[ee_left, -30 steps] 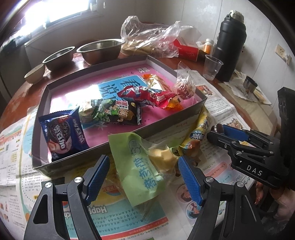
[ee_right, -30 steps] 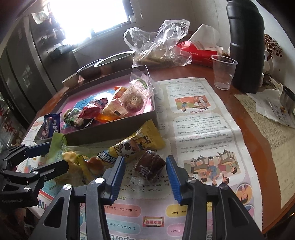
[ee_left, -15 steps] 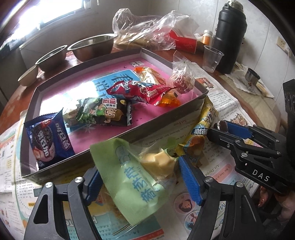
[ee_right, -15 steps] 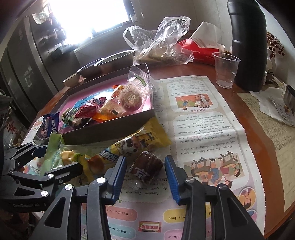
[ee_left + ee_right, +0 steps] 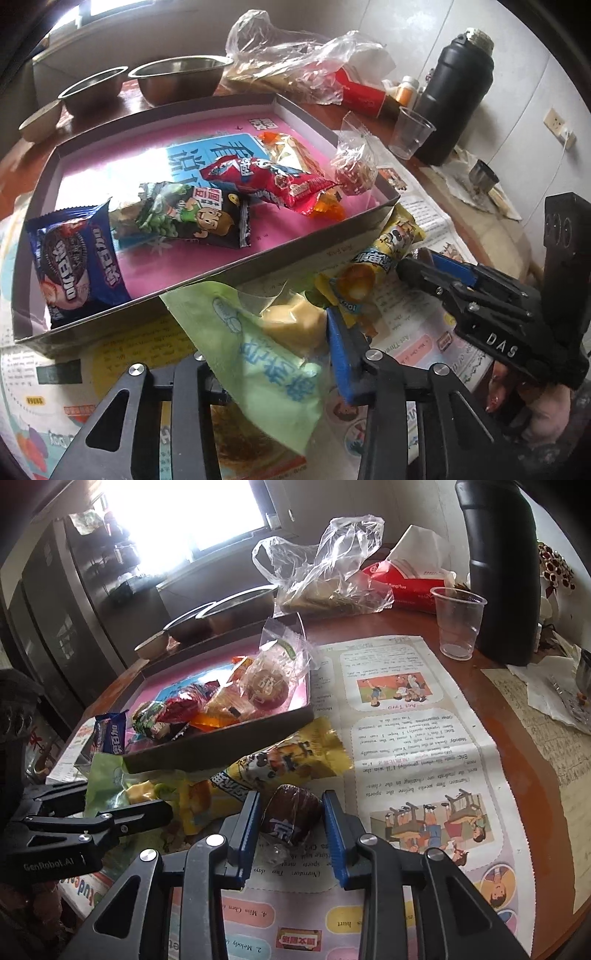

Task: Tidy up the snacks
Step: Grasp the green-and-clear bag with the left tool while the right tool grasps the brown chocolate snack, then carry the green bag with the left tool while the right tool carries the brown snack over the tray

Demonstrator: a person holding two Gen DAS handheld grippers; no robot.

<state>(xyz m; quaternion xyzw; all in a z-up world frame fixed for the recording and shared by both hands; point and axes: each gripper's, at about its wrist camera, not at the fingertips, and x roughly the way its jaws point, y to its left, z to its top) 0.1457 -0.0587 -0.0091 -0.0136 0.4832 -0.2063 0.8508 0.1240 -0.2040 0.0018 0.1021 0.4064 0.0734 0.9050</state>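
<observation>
A grey tray [image 5: 295, 254] with a pink floor holds several snack packets. In front of it, on newspaper, lies a green packet [image 5: 258, 350] with a yellow cake inside. My left gripper [image 5: 266, 332] is closing on it: the right blue pad presses its side and the left pad is hidden behind it. A yellow packet [image 5: 388, 251] lies beside it against the tray wall. In the right wrist view my right gripper [image 5: 291, 808] is closing on a brown wrapped cake [image 5: 291, 819], with both blue pads against its sides. The left gripper [image 5: 162, 812] shows at the left there.
A clear plastic cup [image 5: 458, 624] and a tall black flask [image 5: 454, 107] stand at the far right. Two steel bowls [image 5: 181, 81], a crumpled plastic bag [image 5: 295, 59] and a red tissue pack [image 5: 406, 583] lie behind the tray. Newspaper [image 5: 406, 738] covers the round wooden table.
The left jaws have closed in from wide apart onto the green packet, which now stands higher between them. The right jaws have narrowed onto the brown cake.
</observation>
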